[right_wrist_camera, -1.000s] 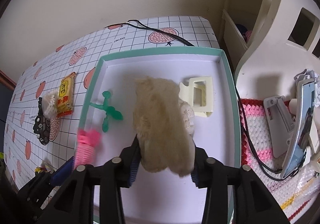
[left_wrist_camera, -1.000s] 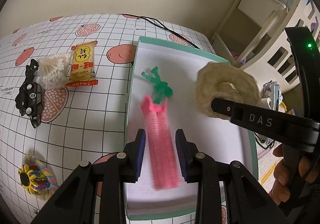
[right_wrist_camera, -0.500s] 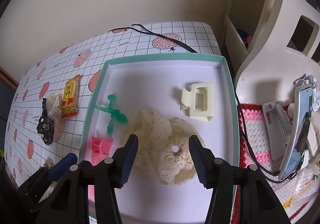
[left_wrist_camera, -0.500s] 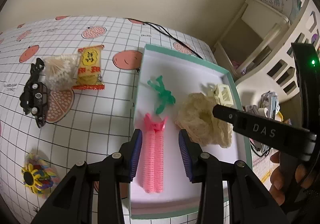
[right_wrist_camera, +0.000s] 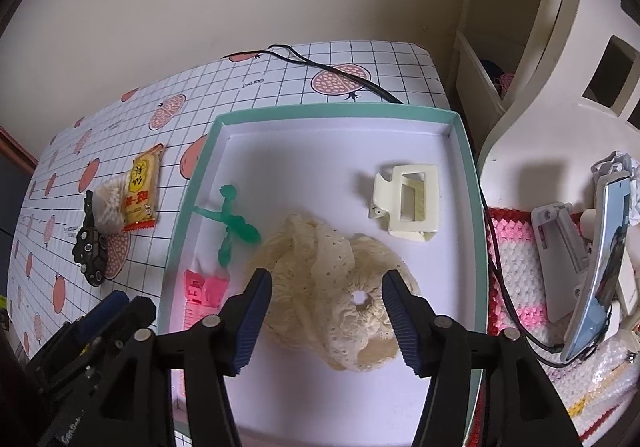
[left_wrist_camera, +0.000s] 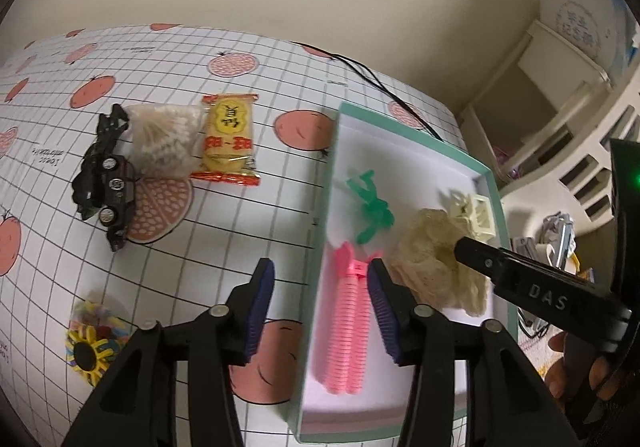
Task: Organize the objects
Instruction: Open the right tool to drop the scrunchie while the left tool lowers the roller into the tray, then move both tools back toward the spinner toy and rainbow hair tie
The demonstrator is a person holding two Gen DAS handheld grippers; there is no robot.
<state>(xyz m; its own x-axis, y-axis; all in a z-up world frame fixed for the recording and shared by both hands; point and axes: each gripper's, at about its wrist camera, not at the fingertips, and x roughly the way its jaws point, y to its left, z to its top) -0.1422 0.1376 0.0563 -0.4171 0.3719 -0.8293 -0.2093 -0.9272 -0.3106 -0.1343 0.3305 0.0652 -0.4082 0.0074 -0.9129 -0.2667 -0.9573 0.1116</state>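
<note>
**Teal tray holds four hair pieces; both tongs stand apart**

Teal-rimmed and white inside, the tray point(right_wrist_camera: 466, 167) lies at the desk's right end, its far rim near a black cable point(right_wrist_camera: 332, 67) that crosses the far right corner of the desk point(left_wrist_camera: 224, 247). Inside it, a cream lace scrunchie point(right_wrist_camera: 336, 287) sits near the middle, a cream claw clip point(right_wrist_camera: 408, 203) lies toward the far right corner, a green clip point(right_wrist_camera: 234, 227) lies by the left wall, and a pink hair roller point(left_wrist_camera: 348, 319) lies along the left wall toward the near edge.

The right gripper point(right_wrist_camera: 326, 323) hangs over the scrunchie with its blue-padded jaws spread wide, one on each side of the fabric and neither pressing it. The left gripper point(left_wrist_camera: 320, 311) has its jaws apart too: the right finger is just beside the roller, over the tray floor, while the left finger hangs over the desk outside the tray's left rim. Nothing is held by either.

Out on the gridded, fruit-printed desk cover, well apart from the tray, lie a yellow snack packet point(left_wrist_camera: 230, 139), a bag of cotton swabs point(left_wrist_camera: 164, 139) touching its left side, and a black toy car point(left_wrist_camera: 104, 179) beside that. A bundle of coloured hair ties point(left_wrist_camera: 94, 339) sits near the desk's near left edge. A person's hand point(left_wrist_camera: 576, 371) grips the right tool's handle.
</note>
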